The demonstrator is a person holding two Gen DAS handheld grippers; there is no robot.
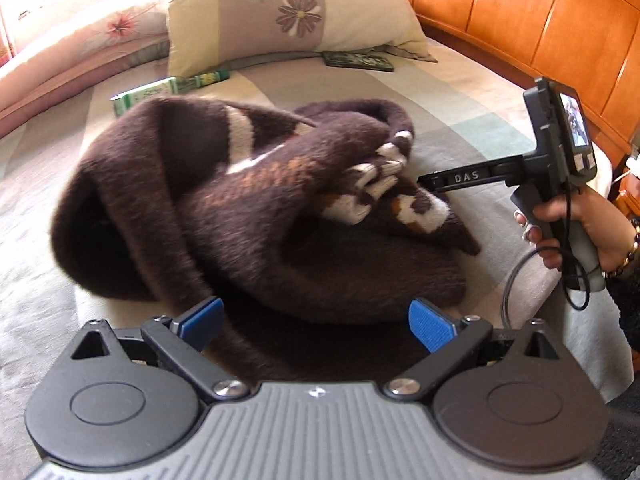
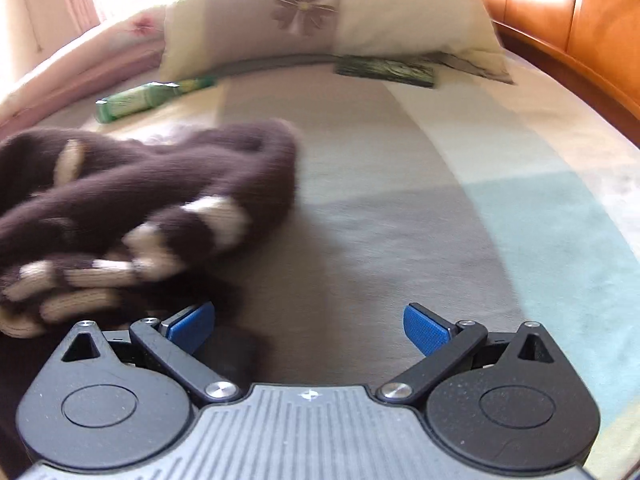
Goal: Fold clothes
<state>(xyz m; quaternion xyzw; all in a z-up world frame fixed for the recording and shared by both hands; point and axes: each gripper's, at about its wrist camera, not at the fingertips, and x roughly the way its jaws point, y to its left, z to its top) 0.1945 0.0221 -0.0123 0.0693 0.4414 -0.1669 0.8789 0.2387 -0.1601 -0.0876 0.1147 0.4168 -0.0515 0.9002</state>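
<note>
While the brown sweater (image 1: 248,208) lies bunched mid-frame, my left gripper (image 1: 316,322) waits wide, empty, at its near edge.
My right gripper (image 2: 310,326), wide too, sits lower right of the heap, likely seeking a hem to spread.

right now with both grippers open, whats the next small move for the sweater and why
Probably close the left gripper on the near edge of the brown sweater: it lies bunched on the bed, the fabric sits between the open blue pads, and the right gripper holds nothing.

Sweater (image 1: 256,208) heaped mid-bed (image 1: 472,112); pillow (image 1: 288,12) behind it; box (image 1: 168,90) between them; headboard (image 1: 540,28) at right.
</note>
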